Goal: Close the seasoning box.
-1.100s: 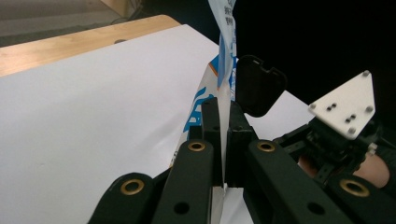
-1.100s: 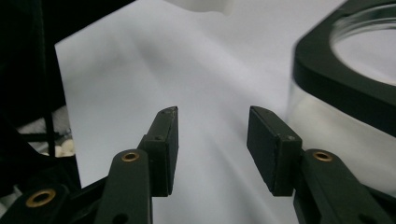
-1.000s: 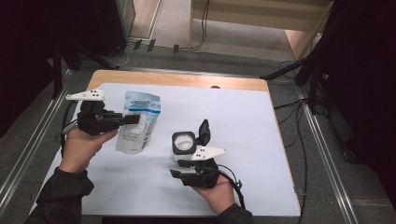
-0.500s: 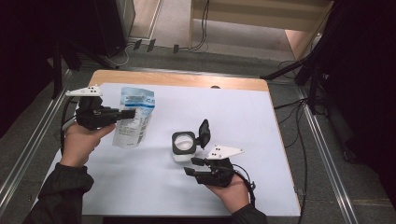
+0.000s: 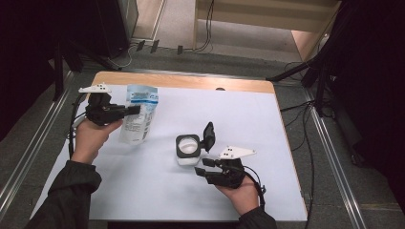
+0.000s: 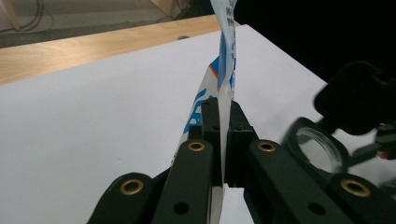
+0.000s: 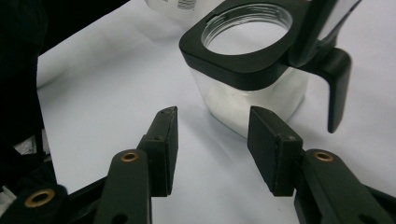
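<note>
Left tongs: closed on a blue-and-white pouch. The left gripper view shows both pads pinching the thin film of the pouch flat between them, with no gap visible. In the high view the grip sits on the pouch's side edge in its upper half; the printed top rises past the tongs, and the clear lower part hangs below them, its bottom edge down at the white desk surface. Whether that edge touches the surface cannot be told.

Right tongs: open, nothing between the pads. In the right gripper view the tongs stand apart with bare desk showing between them. Directly ahead of the tips, just beyond them, stands a clear square container with a black collar round its open mouth. Its black flip lid is raised, hinged at the side of the collar. The pads do not touch the container.

In the high view the container stands upright on the desk between the two hands, just beside the right tongs and well apart from the left tongs. The lid stands up on the side away from the pouch. In the left gripper view the container lies to one side of the left tongs, blurred.
</note>
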`<state>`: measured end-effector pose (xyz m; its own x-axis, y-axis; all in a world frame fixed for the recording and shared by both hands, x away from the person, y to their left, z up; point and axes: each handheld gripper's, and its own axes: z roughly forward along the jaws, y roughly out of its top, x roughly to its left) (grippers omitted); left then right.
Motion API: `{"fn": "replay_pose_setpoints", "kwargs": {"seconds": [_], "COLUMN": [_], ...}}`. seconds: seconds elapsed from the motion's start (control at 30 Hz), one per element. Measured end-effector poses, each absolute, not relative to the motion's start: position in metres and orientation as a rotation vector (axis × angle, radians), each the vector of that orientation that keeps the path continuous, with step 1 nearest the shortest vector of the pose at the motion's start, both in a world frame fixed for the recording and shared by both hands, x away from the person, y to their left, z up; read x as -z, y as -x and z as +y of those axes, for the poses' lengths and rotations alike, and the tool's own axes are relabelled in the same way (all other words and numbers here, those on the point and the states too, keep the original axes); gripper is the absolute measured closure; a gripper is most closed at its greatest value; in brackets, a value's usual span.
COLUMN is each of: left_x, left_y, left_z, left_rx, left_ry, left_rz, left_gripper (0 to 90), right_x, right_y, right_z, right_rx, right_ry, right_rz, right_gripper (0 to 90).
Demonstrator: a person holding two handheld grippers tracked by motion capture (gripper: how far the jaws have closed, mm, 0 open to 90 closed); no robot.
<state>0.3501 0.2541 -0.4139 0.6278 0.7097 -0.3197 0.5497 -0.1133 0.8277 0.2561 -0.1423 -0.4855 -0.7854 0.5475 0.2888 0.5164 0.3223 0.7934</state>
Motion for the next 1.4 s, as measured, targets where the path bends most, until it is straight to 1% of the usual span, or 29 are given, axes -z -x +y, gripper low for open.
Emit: {"fn": "replay_pose_setpoints", "kwargs": {"seconds": [0.1, 0.2, 0.37, 0.73, 0.97, 1.1, 1.17, 1.27, 1.37, 1.4], "left_x": [0.421, 0.428, 0.433, 0.438, 0.444, 0.446, 0.446, 0.447, 0.447, 0.447], "left_y": [-0.360, -0.364, -0.363, -0.343, -0.329, -0.327, -0.326, -0.325, -0.323, -0.323], "left_z": [0.253, 0.252, 0.258, 0.273, 0.284, 0.283, 0.283, 0.285, 0.284, 0.283], "left_rx": [-0.216, -0.242, -0.246, -0.245, -0.219, -0.215, -0.220, -0.221, -0.225, -0.229], "left_ry": [-1.770, -1.803, -1.785, -1.784, -1.794, -1.795, -1.799, -1.792, -1.800, -1.804], "left_rz": [1.036, 1.033, 1.025, 1.052, 1.063, 1.055, 1.050, 1.072, 1.075, 1.075], "left_gripper": [90.0, 90.0, 90.0, 89.3, 85.9, 85.1, 83.3, 77.2, 73.8, 71.4], "right_x": [0.485, 0.485, 0.486, 0.482, 0.479, 0.477, 0.477, 0.475, 0.472, 0.471], "right_y": [-0.258, -0.260, -0.266, -0.278, -0.287, -0.293, -0.295, -0.296, -0.299, -0.299], "right_z": [-0.147, -0.151, -0.157, -0.170, -0.178, -0.180, -0.180, -0.180, -0.178, -0.176], "right_rx": [-1.493, -1.483, -1.461, -1.481, -1.463, -1.466, -1.469, -1.470, -1.491, -1.496], "right_ry": [-1.032, -1.063, -1.092, -1.129, -1.164, -1.181, -1.181, -1.188, -1.189, -1.184], "right_rz": [2.509, 2.498, 2.487, 2.440, 2.405, 2.391, 2.388, 2.389, 2.390, 2.393], "right_gripper": [54.5, 54.7, 55.3, 57.7, 59.9, 64.3, 67.5, 73.1, 81.3, 84.0]}}
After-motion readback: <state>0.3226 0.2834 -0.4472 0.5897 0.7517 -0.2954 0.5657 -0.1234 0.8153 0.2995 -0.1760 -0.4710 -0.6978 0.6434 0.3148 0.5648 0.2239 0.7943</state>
